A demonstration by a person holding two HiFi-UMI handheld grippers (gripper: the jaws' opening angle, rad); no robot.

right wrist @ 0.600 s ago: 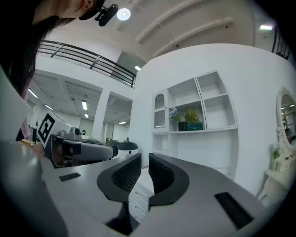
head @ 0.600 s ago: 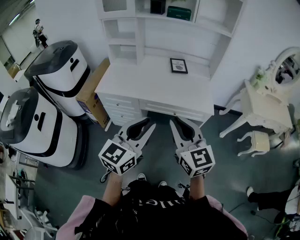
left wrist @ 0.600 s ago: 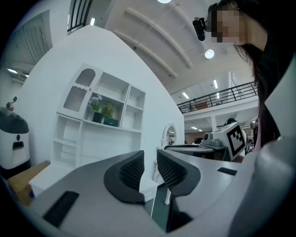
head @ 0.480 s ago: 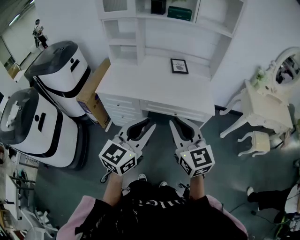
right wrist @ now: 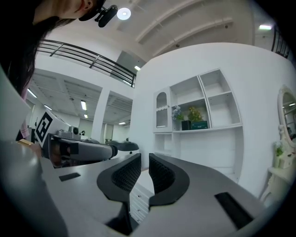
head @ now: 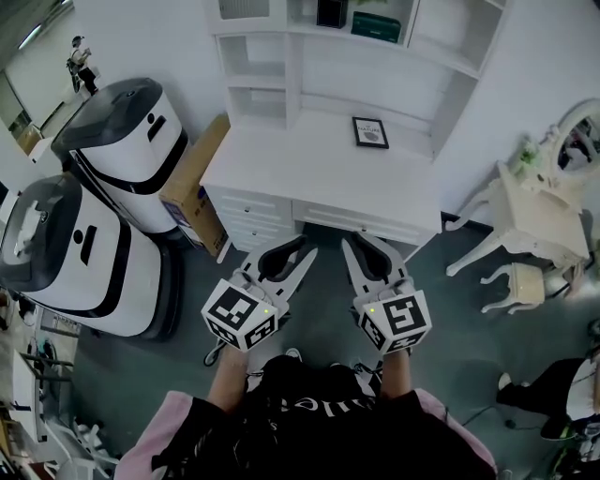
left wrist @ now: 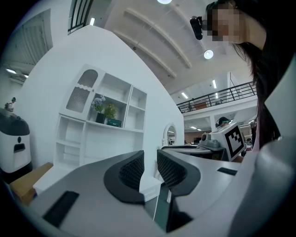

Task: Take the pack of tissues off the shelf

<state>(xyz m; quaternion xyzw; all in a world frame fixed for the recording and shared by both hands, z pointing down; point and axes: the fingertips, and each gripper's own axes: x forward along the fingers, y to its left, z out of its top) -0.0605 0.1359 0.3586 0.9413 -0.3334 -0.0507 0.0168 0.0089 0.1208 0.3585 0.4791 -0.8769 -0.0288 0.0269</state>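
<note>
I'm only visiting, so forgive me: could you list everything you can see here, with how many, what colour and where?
Desk with shelf unit: one, white, against the wall ahead.
Pack of tissues: one, green, on an upper shelf.
Plant pot: one, black, just left of the tissues.
Picture frame: one, black, on the desktop.
Machines: two, white and black, left of the desk.
Cardboard box: one, brown, between the nearer machine and the desk.
Dressing table: one, white, with a mirror, at right.
Stool: one, white, beside the dressing table.
Left hand-held gripper: one, black jaws, together, empty.
Right hand-held gripper: one, black jaws, together, empty.
</note>
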